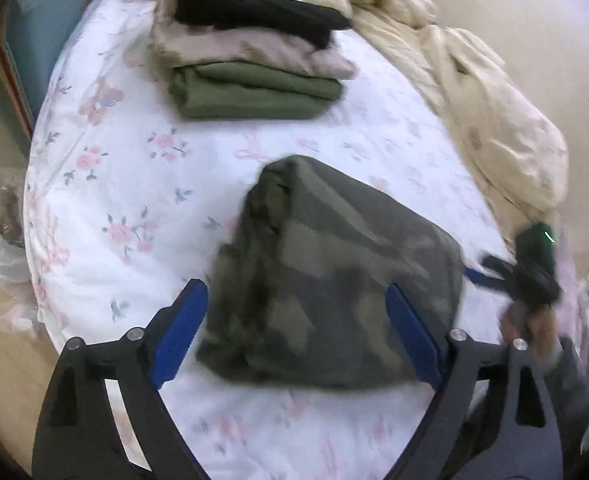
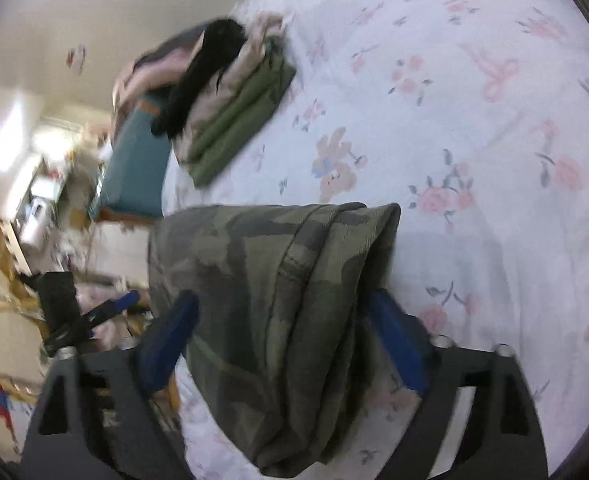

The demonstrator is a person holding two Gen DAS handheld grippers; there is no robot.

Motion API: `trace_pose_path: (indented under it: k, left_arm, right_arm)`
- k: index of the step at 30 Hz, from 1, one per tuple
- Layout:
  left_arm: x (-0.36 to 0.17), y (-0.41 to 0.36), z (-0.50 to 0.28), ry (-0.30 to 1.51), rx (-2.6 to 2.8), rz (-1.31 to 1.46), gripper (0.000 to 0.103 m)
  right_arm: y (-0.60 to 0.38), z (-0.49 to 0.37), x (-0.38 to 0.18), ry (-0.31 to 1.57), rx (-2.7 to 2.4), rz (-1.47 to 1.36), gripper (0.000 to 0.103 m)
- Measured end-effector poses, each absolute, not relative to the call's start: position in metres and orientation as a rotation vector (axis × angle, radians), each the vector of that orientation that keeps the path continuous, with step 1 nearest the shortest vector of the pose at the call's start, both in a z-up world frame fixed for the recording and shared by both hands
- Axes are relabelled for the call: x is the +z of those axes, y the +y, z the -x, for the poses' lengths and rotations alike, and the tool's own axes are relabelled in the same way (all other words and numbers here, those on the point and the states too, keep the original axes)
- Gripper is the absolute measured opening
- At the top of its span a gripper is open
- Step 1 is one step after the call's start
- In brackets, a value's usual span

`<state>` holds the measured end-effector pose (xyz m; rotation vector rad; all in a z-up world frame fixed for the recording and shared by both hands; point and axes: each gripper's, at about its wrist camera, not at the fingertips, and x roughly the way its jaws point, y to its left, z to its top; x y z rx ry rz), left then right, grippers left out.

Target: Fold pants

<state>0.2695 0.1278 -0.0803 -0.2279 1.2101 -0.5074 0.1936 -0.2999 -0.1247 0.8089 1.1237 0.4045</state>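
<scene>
While camo pants (image 1: 330,292) lay folded on the floral bed (image 1: 106,184), near a far stack of folded clothes (image 1: 250,60), left claw (image 1: 298,336) & right claw (image 2: 290,340) straddled them, jaws wide, prob. to lift the bundle.

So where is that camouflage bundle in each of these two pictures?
Left wrist view: camo pants lie folded at lower centre, between the blue jaws.
Right wrist view: camo pants fill the lower centre, draped between the blue jaws.
Shared landmark: the clothes stack on the floral sheet.
</scene>
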Motion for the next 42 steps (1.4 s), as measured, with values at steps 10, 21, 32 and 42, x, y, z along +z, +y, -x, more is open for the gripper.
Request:
trace_pose_path:
  k: [10, 21, 32, 42]
  left_arm:
    - [-0.174, 0.093, -0.296, 1.399, -0.693, 0.217, 0.089]
    - [-0.145, 0.066, -0.256, 1.295, -0.654, 0.140, 0.028]
    - [-0.111, 0.081, -0.189, 1.320, -0.492, 0.172, 0.027]
    - [-0.099, 0.097, -0.142, 1.355, -0.241, -0.050, 0.066]
  right_arm:
    - [-0.258, -0.183, -0.187, 1.212, 0.431, -0.845, 0.090]
    - [-0.235, -0.196, -0.135, 1.082, 0.497, -0.627, 0.023]
    - [-0.223, -0.243, -0.105, 1.168, 0.694, -0.393, 0.025]
    - [-0.253, -0.213, -0.116, 1.315, 0.379, -0.116, 0.073]
